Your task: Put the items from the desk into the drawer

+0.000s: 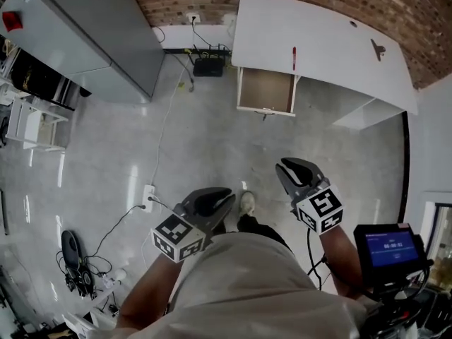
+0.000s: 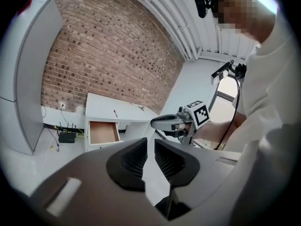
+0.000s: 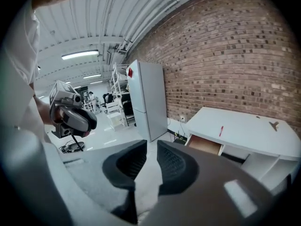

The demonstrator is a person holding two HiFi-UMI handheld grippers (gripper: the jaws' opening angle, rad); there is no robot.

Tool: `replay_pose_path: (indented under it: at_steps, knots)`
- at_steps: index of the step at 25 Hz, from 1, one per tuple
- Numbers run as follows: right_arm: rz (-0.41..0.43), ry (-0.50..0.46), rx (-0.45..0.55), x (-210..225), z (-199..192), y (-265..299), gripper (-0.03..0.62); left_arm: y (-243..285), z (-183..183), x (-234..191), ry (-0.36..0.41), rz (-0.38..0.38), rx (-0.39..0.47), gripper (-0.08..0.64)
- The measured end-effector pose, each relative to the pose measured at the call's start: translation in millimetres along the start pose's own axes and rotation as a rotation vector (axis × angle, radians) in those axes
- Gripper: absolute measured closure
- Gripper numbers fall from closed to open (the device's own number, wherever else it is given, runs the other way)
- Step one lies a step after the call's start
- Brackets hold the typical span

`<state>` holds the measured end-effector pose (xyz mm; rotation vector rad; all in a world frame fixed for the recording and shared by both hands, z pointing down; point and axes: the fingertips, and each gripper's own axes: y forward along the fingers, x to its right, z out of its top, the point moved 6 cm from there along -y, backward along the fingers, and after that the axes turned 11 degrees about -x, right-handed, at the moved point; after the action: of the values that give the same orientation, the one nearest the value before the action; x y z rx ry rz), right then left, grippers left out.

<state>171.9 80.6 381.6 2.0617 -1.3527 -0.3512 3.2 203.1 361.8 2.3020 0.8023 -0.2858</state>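
Observation:
The white desk (image 1: pixel 332 48) stands against the brick wall, far ahead of me. A red pen (image 1: pixel 294 57) lies on it near the front edge, and a small dark item (image 1: pixel 378 49) lies further right. Below the pen, the wooden drawer (image 1: pixel 266 90) is pulled open and looks empty. My left gripper (image 1: pixel 224 195) and right gripper (image 1: pixel 284 167) hover over the floor close to my body, both shut with nothing held. The right gripper view shows the pen (image 3: pixel 221 130), the drawer (image 3: pixel 204 145) and the dark item (image 3: pixel 273 124). The left gripper view shows the drawer (image 2: pixel 103 132) and the pen (image 2: pixel 114 113).
A tall grey cabinet (image 1: pixel 92 34) stands at the left. A black box (image 1: pixel 209 66) with cables sits on the floor beside the desk, and a power strip (image 1: pixel 147 196) lies near my feet. A device with a blue screen (image 1: pixel 392 246) is at my right.

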Motion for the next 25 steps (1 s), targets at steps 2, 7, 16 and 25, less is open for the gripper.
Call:
replay_pose_path:
  at_steps: [2,7,16,25]
  knots:
    - [-0.028,0.026,-0.011,3.7,2.3,0.6,0.538,-2.4,8.6,-3.7,0.013,-0.023,-0.002,0.505]
    - [-0.106,0.076,-0.028,23.9,30.3,20.3,0.538,-5.7,36.7,-45.4,0.058,-0.085,-0.03,0.505]
    - [-0.311,0.191,-0.091,120.5,75.0,115.3,0.538,-1.4,97.6,-185.4,0.15,-0.153,-0.104,0.505]
    - [-0.389,0.295,-0.186,265.5,76.8,174.3,0.538,47.2,134.1,-235.2,0.083,-0.119,-0.143,0.505]
